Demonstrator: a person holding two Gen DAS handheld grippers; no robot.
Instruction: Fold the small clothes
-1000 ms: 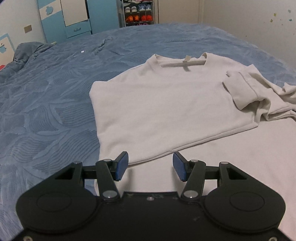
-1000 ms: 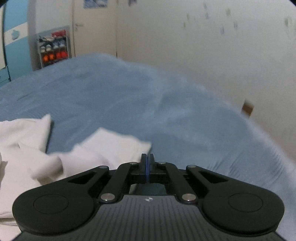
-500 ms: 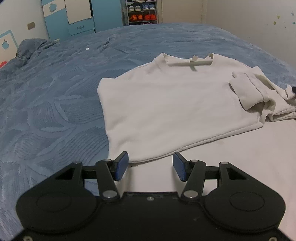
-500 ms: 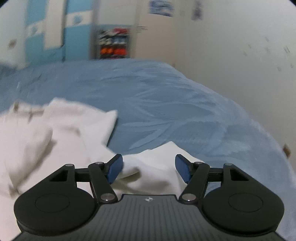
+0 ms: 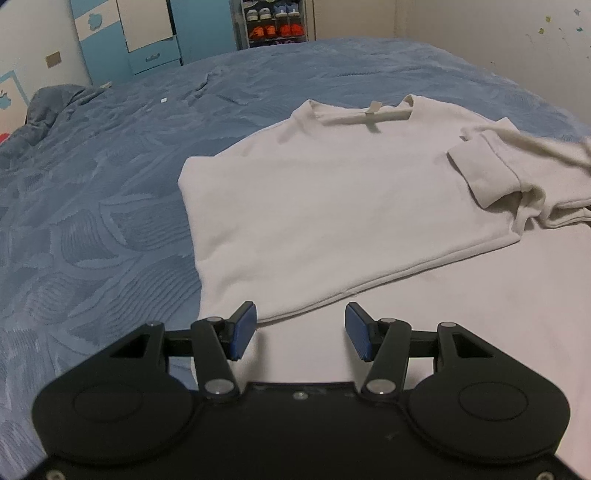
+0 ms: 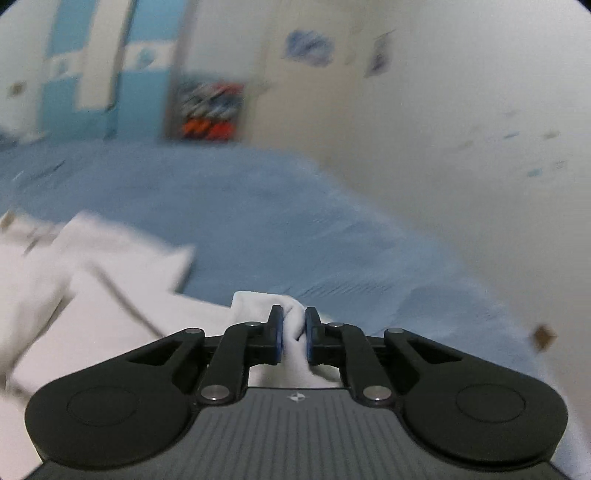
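At the far left of the left wrist view, a rumpled blue blanket (image 5: pixel 51 107) lies bunched on the bed (image 5: pixel 110 206), whose blue quilted cover fills the left half of the scene. Beyond it, at the far wall, stand a blue and white wardrobe (image 5: pixel 147 33) and, to its right, a shoe rack (image 5: pixel 275 22) with orange and blue shoes. A small white scrap (image 5: pixel 163 99) sits alone on the cover, well apart from the clothing.

The cream sweatshirt (image 5: pixel 332 206) lies flat on the bed, right of centre, neckline at the far side with a small tag (image 5: pixel 373 110) showing, hem toward the camera. Its right sleeve (image 5: pixel 484 173) is folded in over the body, cuff toward the middle, with loose cloth trailing off to the right edge. Nearer, more pale fabric (image 5: pixel 480 314) spreads under the hem.

The left claw (image 5: pixel 300 330) hangs just above the near hem, its blue pads spread wide with nothing between them.

In the right wrist view, which is blurred, the right claw (image 6: pixel 294 332) is pressed together on a bunched fold of white cloth (image 6: pixel 293 325) at the right edge of the garment. The blue bed (image 6: pixel 277 221) stretches beyond it, with a pale wall (image 6: pixel 461 129) on the right and the shoe rack (image 6: pixel 207 110) in the far distance. Nothing blocks either claw.
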